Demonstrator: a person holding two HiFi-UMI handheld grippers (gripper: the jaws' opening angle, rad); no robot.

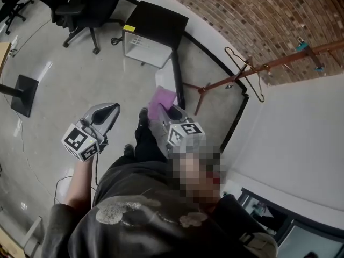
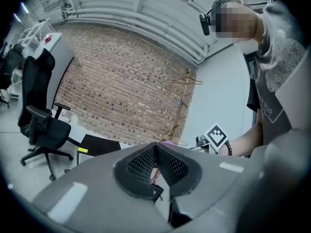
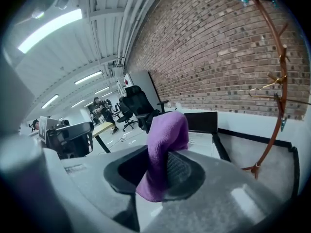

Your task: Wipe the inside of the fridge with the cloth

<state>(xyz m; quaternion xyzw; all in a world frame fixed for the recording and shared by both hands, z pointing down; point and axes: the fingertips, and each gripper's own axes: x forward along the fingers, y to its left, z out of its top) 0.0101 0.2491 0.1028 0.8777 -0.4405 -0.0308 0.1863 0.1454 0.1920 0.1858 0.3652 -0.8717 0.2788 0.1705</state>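
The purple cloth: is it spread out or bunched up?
Bunched: the purple fabric cloth sits folded over, pinched between the right gripper's jaws.

A brick wall is far right. A black office chair stands far left on the grey floor.

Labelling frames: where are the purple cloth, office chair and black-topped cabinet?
purple cloth (image 3: 170,127), right gripper view, top fold
office chair (image 2: 49,132), left gripper view, seat
black-topped cabinet (image 1: 158,20), head view, black top
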